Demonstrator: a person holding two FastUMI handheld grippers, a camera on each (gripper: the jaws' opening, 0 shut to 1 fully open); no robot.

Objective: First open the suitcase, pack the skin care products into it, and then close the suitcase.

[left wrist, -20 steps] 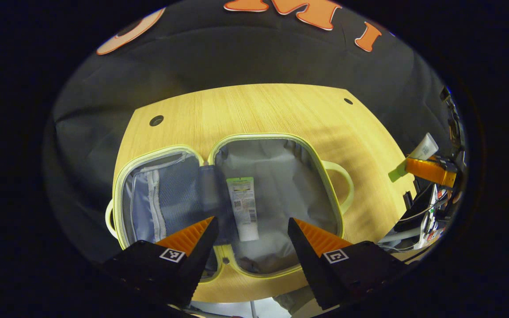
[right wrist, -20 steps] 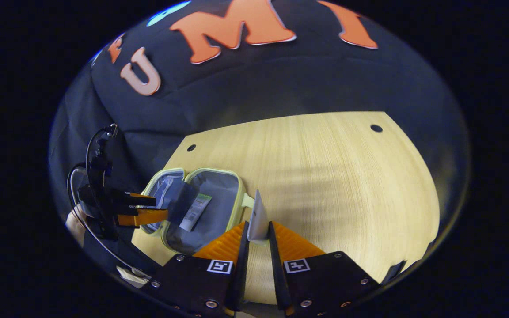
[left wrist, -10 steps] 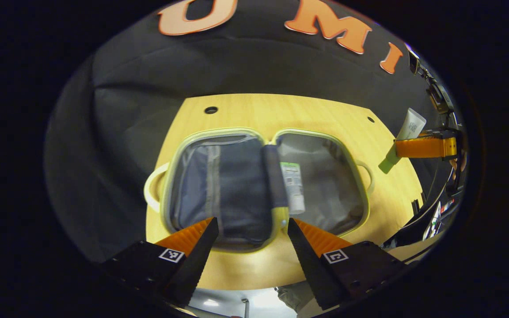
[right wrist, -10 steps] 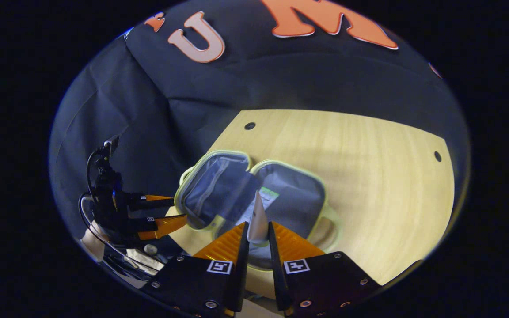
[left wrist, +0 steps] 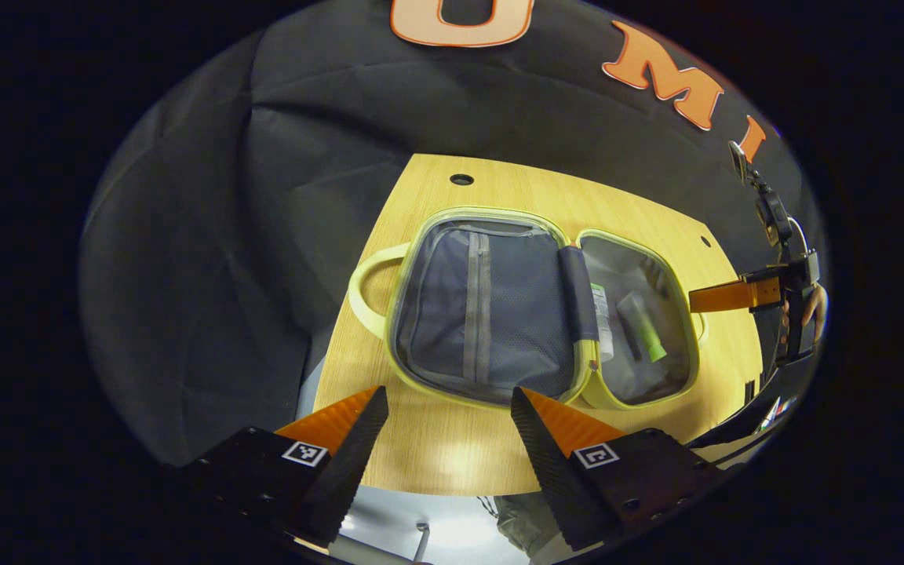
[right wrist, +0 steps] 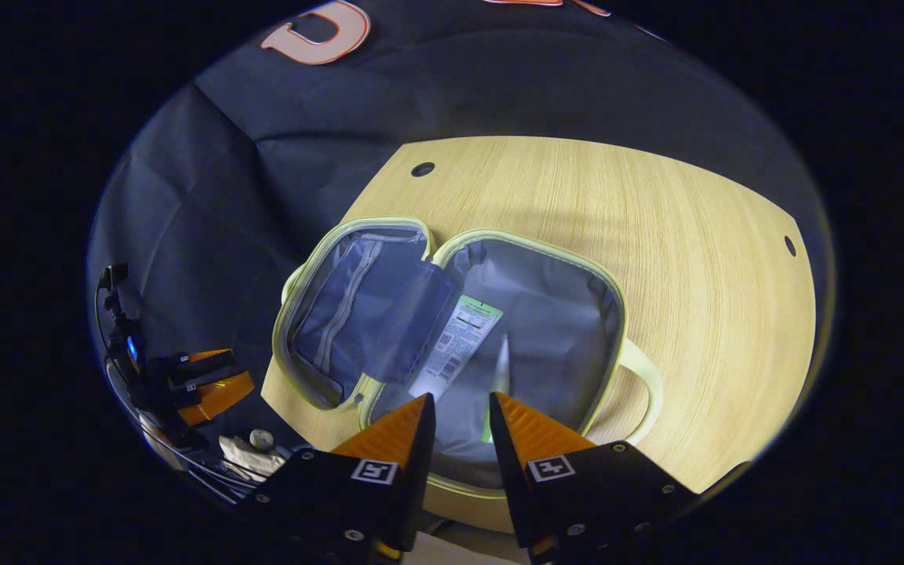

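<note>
Now, left gripper view: my left gripper hangs open before the open lime-trimmed grey fabric suitcase. Right gripper view: my right gripper, jaws parted, empty; white label tube and green-capped tube lie inside. Closing looks next.

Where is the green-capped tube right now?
The green-capped tube lies inside the open suitcase, in the plain lined half, beside the other tube. In the right gripper view it sits just beyond the right gripper, whose fingers are apart.
</note>
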